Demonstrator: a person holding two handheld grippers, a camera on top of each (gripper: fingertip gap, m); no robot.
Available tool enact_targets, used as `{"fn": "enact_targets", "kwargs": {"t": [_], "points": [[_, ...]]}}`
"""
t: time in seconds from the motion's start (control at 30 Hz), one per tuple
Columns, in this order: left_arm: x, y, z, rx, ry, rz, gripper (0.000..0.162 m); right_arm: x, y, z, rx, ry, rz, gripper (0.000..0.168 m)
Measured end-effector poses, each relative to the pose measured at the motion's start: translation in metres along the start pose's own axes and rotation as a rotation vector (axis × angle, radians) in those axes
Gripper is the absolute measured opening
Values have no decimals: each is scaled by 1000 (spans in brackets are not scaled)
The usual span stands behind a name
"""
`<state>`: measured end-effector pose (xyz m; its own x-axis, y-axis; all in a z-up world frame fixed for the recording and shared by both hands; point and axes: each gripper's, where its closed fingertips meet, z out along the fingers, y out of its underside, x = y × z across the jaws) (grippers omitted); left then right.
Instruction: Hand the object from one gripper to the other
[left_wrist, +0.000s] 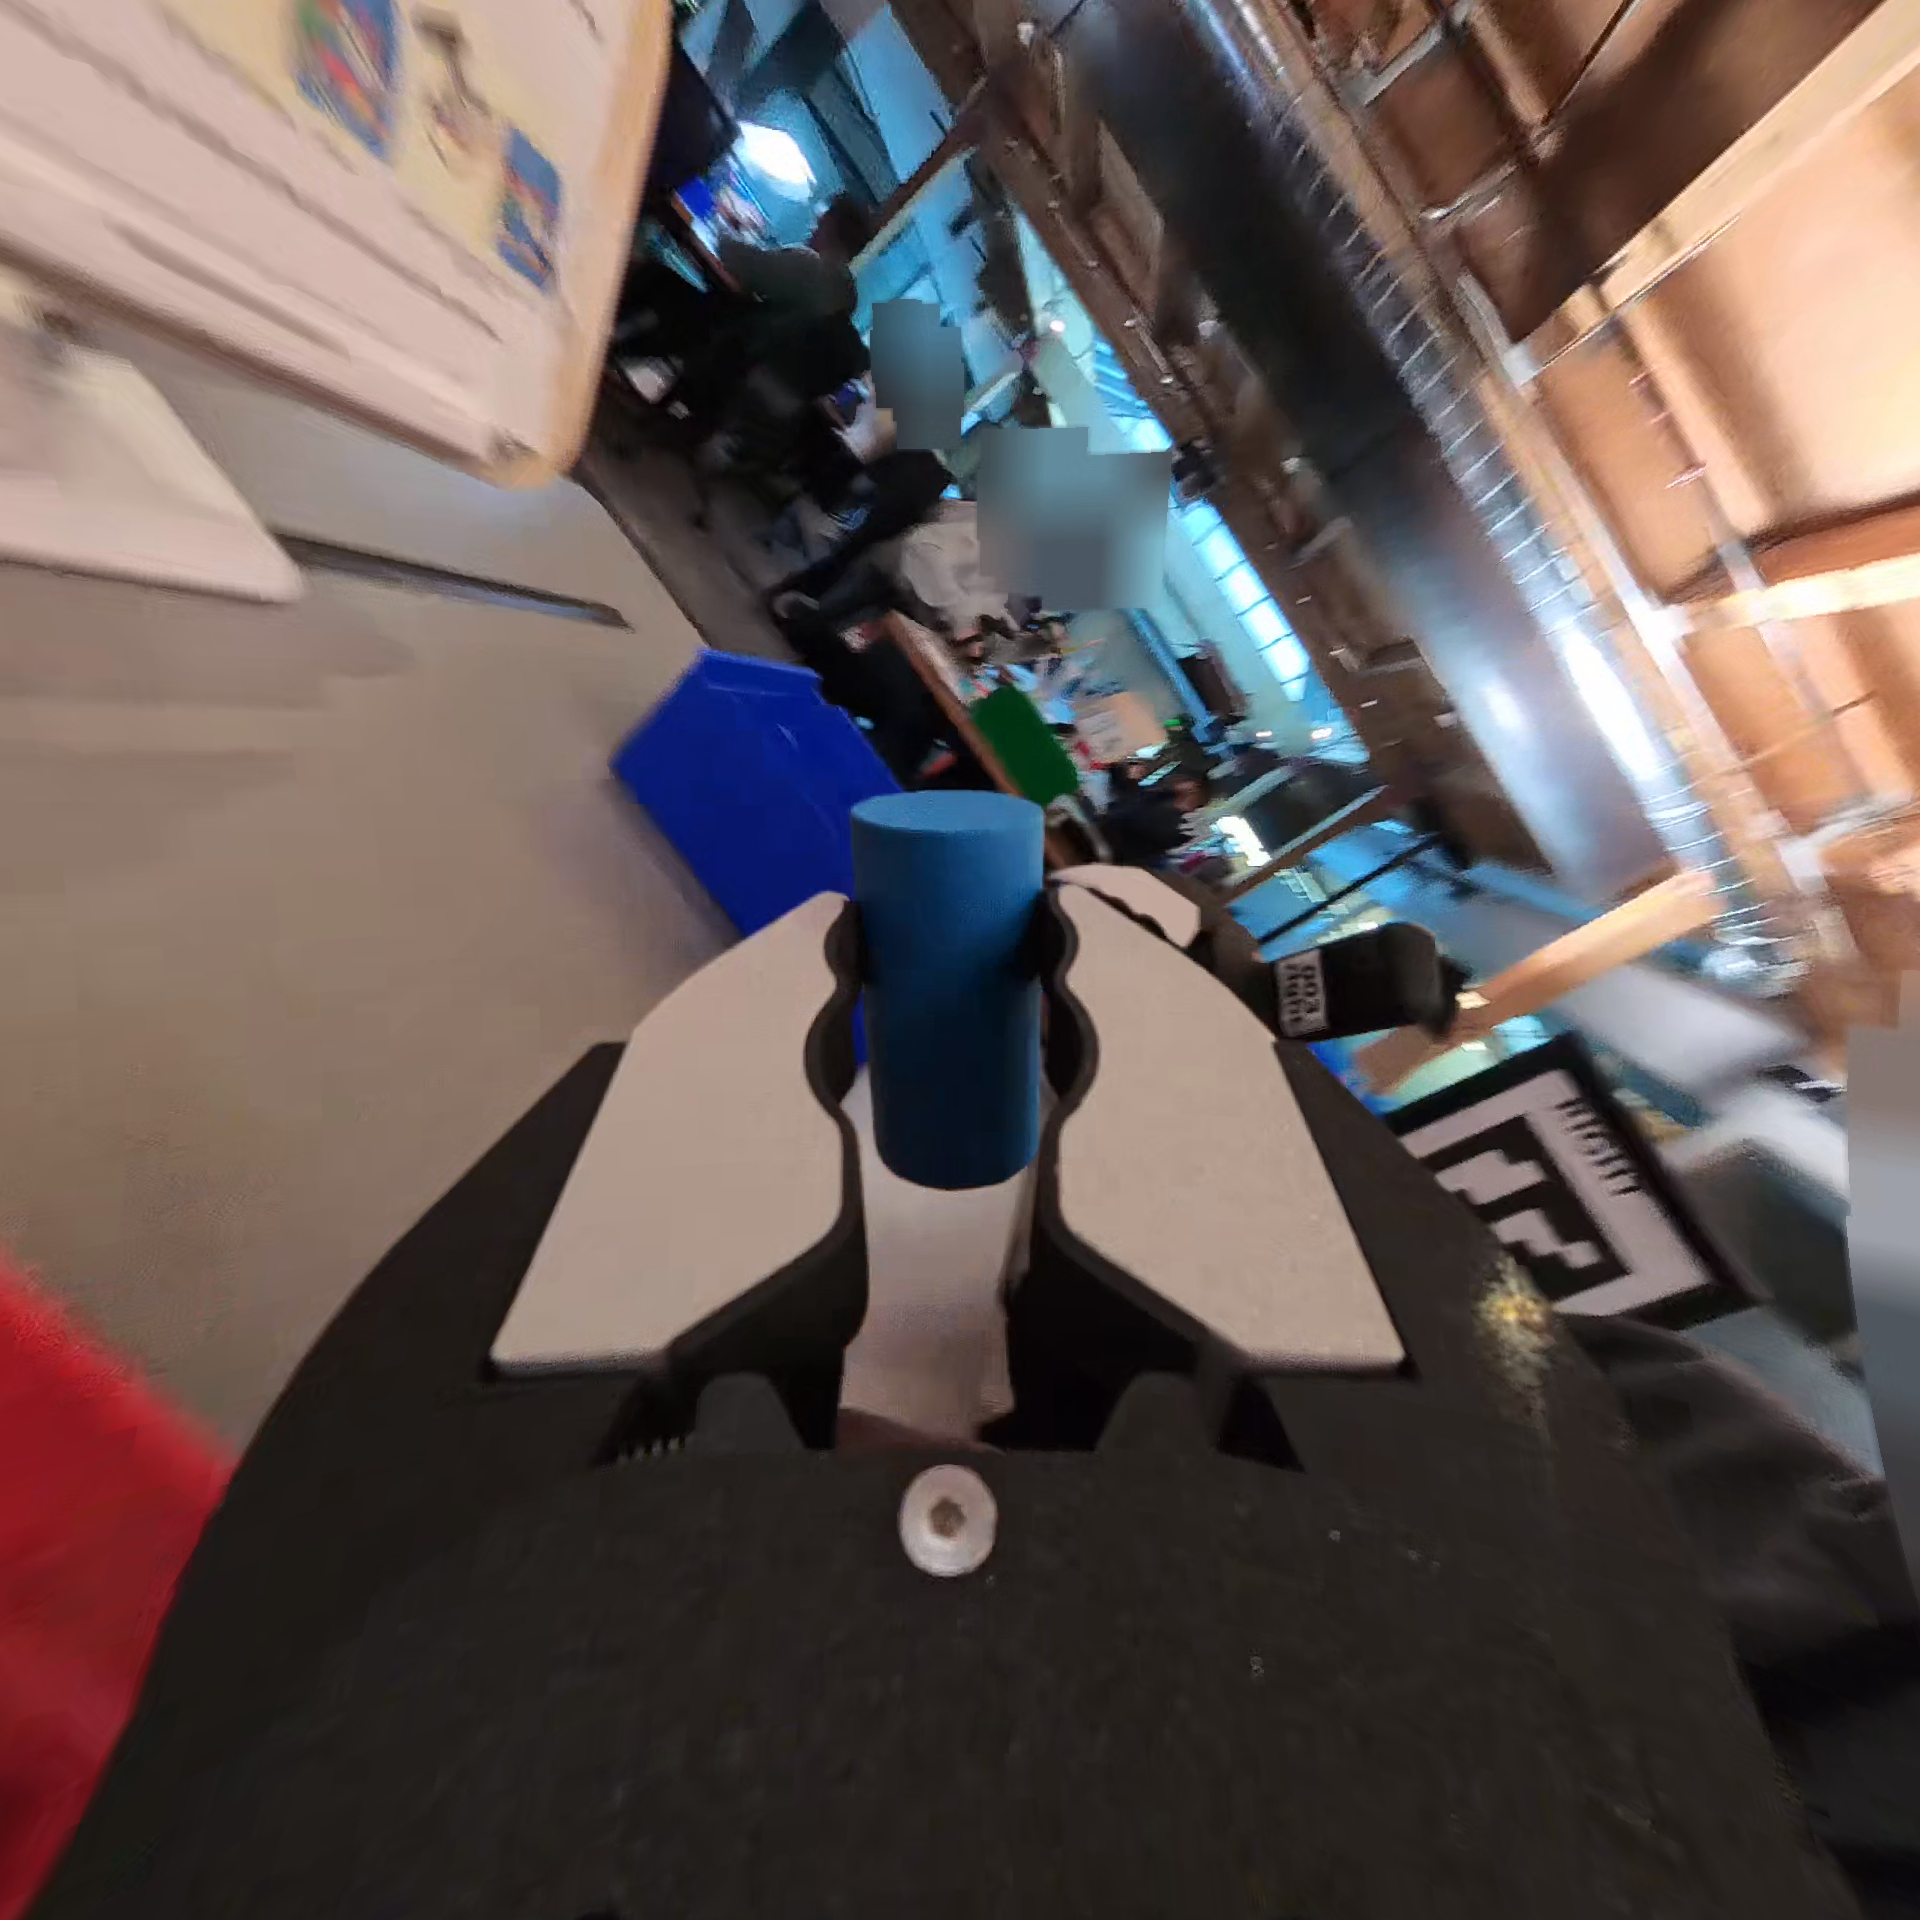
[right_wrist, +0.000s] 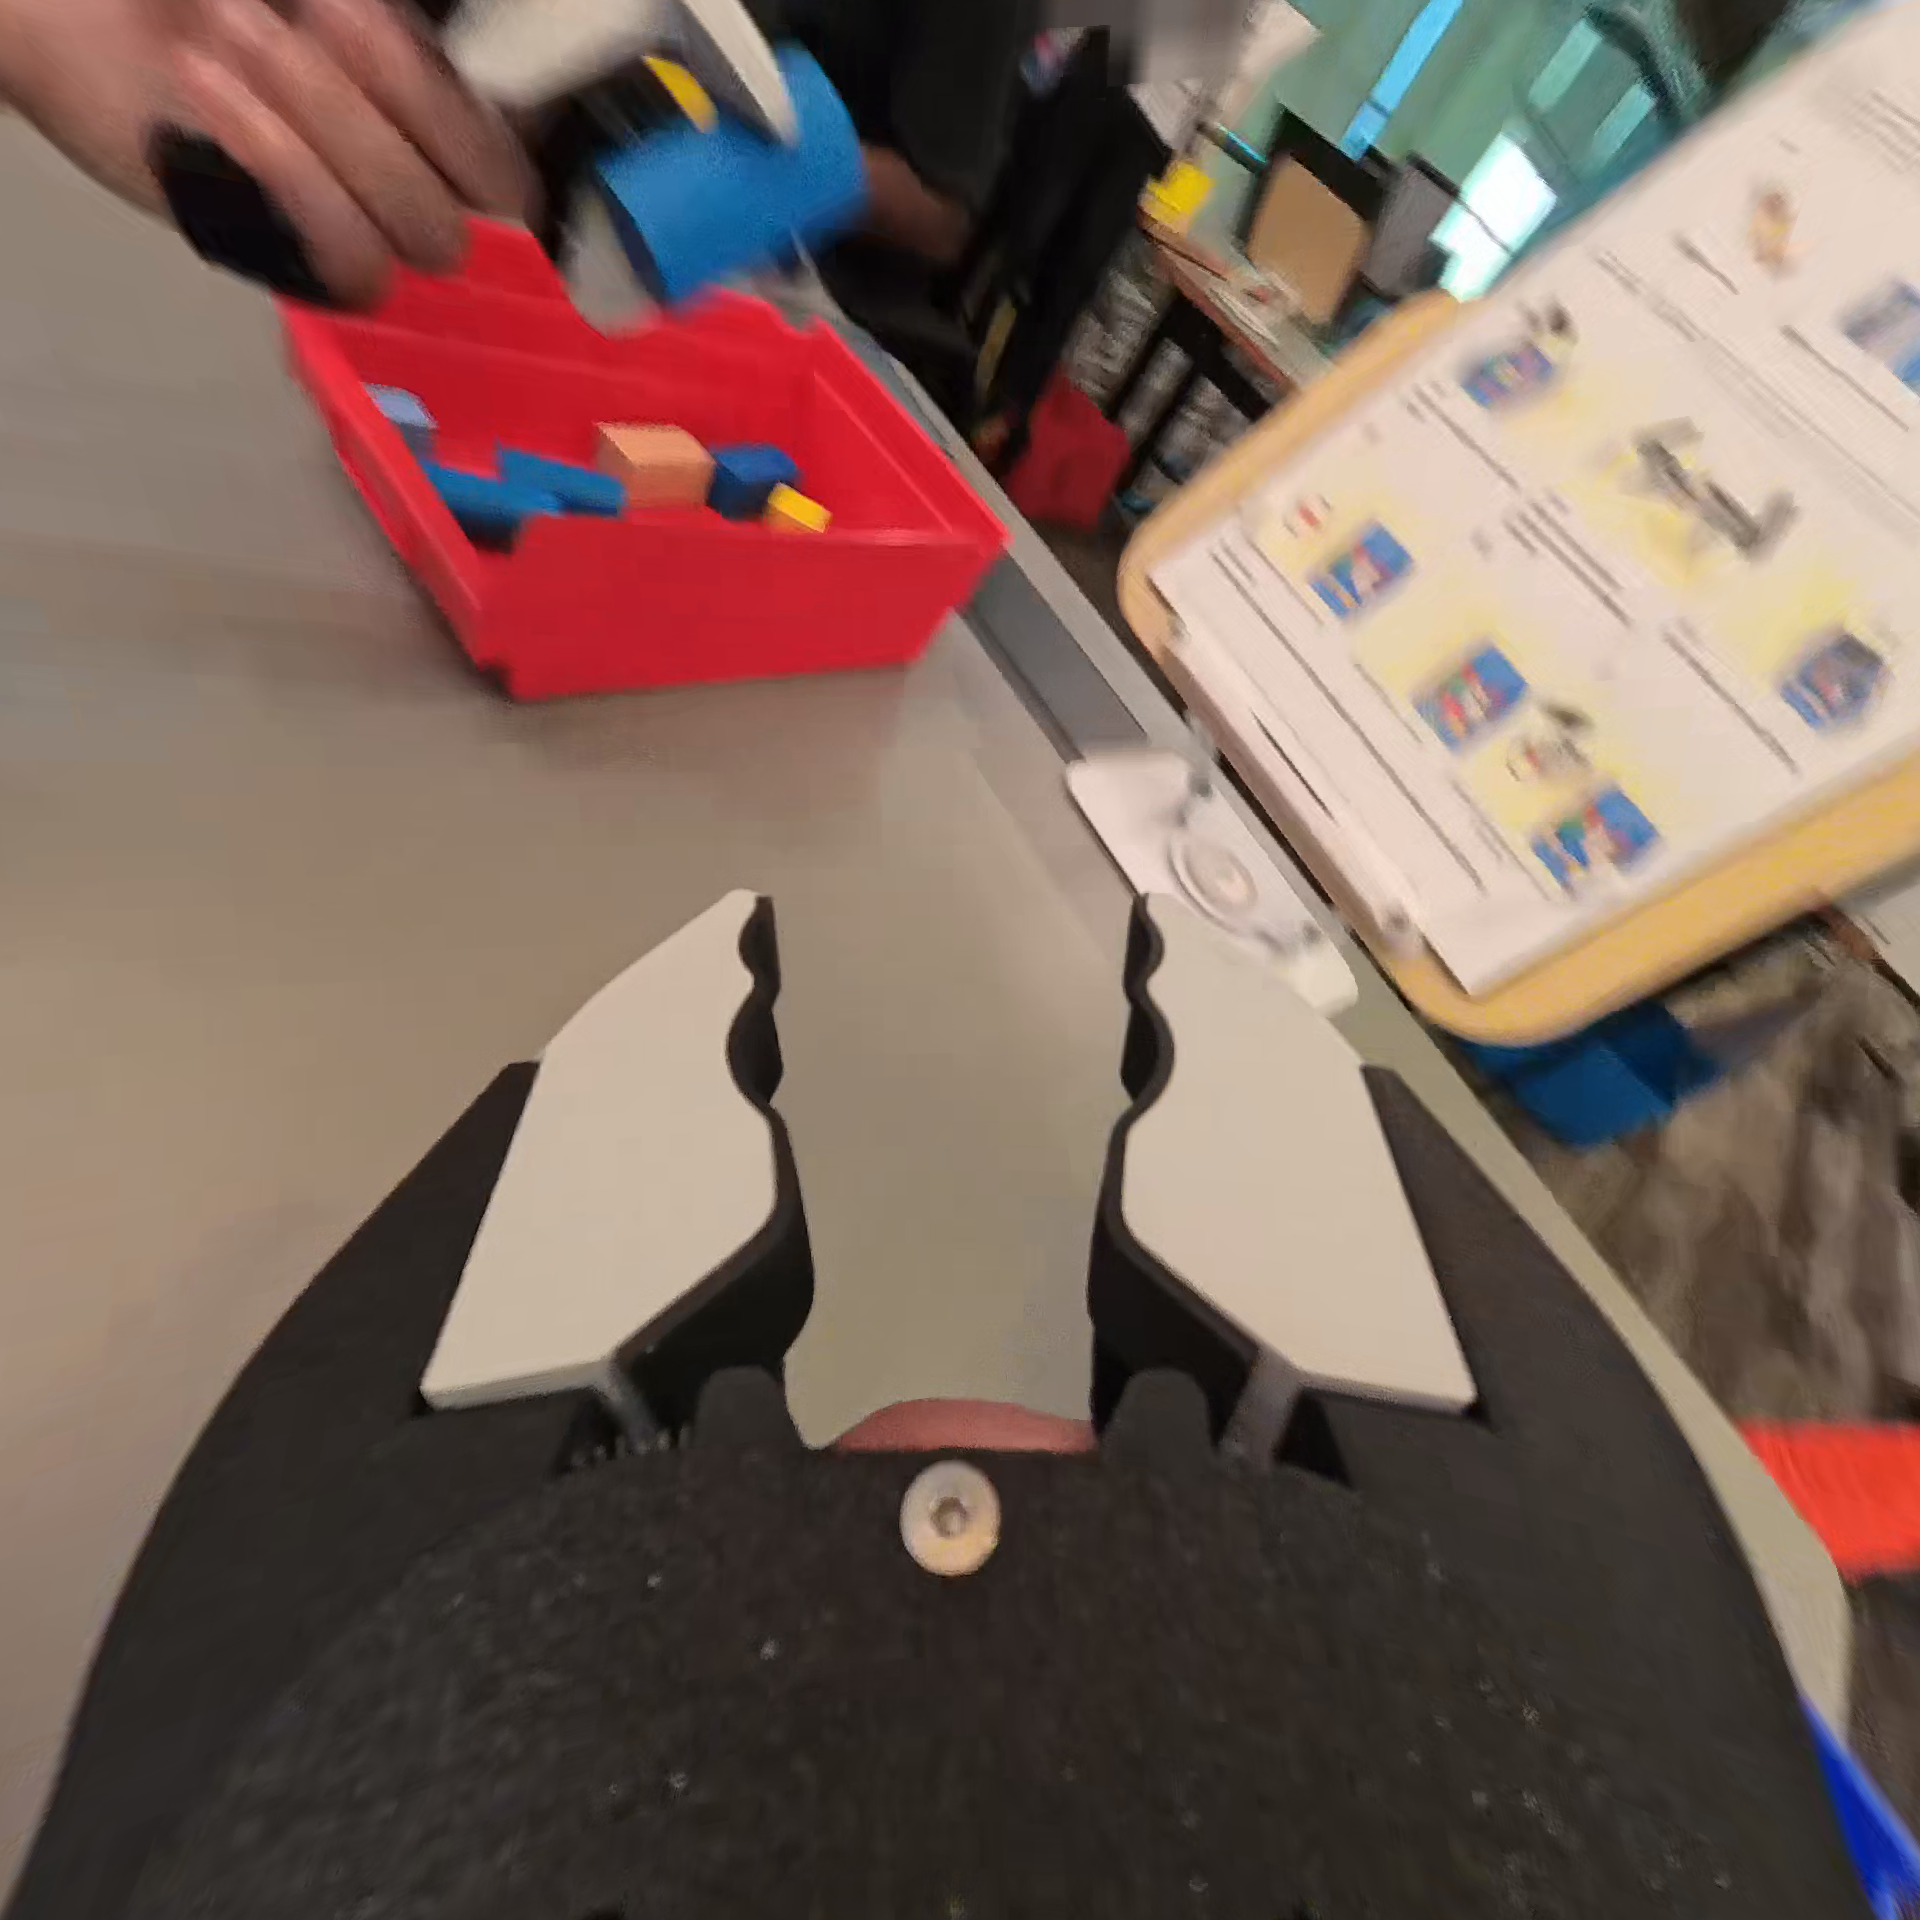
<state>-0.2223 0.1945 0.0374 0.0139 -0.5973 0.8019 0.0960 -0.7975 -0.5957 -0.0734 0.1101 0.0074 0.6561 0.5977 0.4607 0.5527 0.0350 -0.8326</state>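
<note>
blue cylinder (left_wrist: 951, 997) sits clamped in your left claw (left_wrist: 948, 925), held in the air above the red bin (right_wrist: 727, 613); your right claw (right_wrist: 951, 925) hangs spread apart over the bench (right_wrist: 312, 883), holding nothing.

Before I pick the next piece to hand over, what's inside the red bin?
The red bin holds loose blocks: several blue blocks, one orange block, one yellow block. Its near wall hides the floor and anything lower, and the view is blurred.
</note>
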Motion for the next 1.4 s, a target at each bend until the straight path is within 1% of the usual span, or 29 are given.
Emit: {"fn": "enact_targets", "kwargs": {"t": [0.07, 0.13, 0.2, 0.23, 0.27, 0.37, 0.5, 0.53, 0.6, 0.63, 0.7, 0.77, 0.83, 0.87, 0.93, 0.97, 1.0, 1.07, 1.1, 1.13, 1.17, 1.2, 1.23, 1.27, 1.3, 1.37, 1.4], "points": [[2, 27, 31, -55, 27, -97, 32, -18, -19, 23, 58, -161, -3, 66], [10, 48, 55, -80, 76, -163, 32, -27, -31, 38, 126, -295, 80, 79], [19, 63, 72, -105, 131, -227, 32, -37, -38, 43, 204, -392, 91, 84], [24, 68, 78, -116, 153, -246, 32, -41, -34, 46, 198, -404, 62, 89], [27, 72, 82, -131, 172, -255, 32, -44, -29, 48, 180, -397, 32, 89], [33, 80, 90, -160, 212, -278, 32, -43, -34, 46, 259, -356, 33, 86], [33, 89, 97, -187, 245, -321, 32, -39, -30, 49, 276, -346, 49, 86], [33, 93, 99, -202, 248, -325, 32, -39, -31, 48, 304, -349, 49, 83], [34, 94, 102, -202, 263, -343, 32, -43, -35, 42, 383, -359, 20, 71], [33, 94, 102, -197, 257, -348, 32, -43, -34, 43, 387, -350, 26, 71], [29, 94, 103, -184, 252, -366, 32, -43, -30, 46, 342, -368, 46, 71], [31, 95, 102, -185, 282, -375, 32, -44, -29, 45, 320, -396, 59, 71], [35, 99, 96, -210, 305, -332, 32, -40, -31, 40, 311, -413, 82, 71], [31, 103, 90, -232, 268, -291, 39, -32, -33, 35, 314, -393, 81, 71], [6, 115, 74, -276, 66, -142, 60, -2, -35, 19, 318, -309, 91, 71], [-7, 120, 61, -281, -39, -47, 66, 19, -33, 6, 316, -262, 106, 71], [-17, 124, 47, -281, -134, 50, 66, 41, -29, -8, 303, -214, 128, 71], [-35, 138, 17, -275, -311, 238, 66, 88, -8, -38, 225, -98, 192, 71], [-43, 145, 2, -253, -390, 316, 64, 109, 10, -52, 156, -43, 236, 71], [-51, 152, -13, -212, -466, 369, 59, 128, 35, -64, 53, 24, 281, 71], [-56, 158, -24, -160, -522, 394, 54, 142, 65, -75, -88, 85, 341, 71], [-58, 166, -31, -110, -542, 391, 50, 147, 101, -85, -272, 113, 444, 71], [-57, 174, -34, -79, -534, 363, 47, 146, 137, -97, -471, 147, 552, 71], [-55, 182, -33, -70, -511, 323, 48, 142, 167, -110, -635, 184, 634, 71], [-52, 188, -31, -76, -482, 292, 48, 134, 189, -121, -766, 200, 678, 71], [-48, 192, -25, -107, -459, 300, 48, 109, 219, -133, -942, 168, 819, 71], [-51, 193, -25, -125, -479, 333, 49, 97, 228, -135, -997, 145, 894, 71]]}}
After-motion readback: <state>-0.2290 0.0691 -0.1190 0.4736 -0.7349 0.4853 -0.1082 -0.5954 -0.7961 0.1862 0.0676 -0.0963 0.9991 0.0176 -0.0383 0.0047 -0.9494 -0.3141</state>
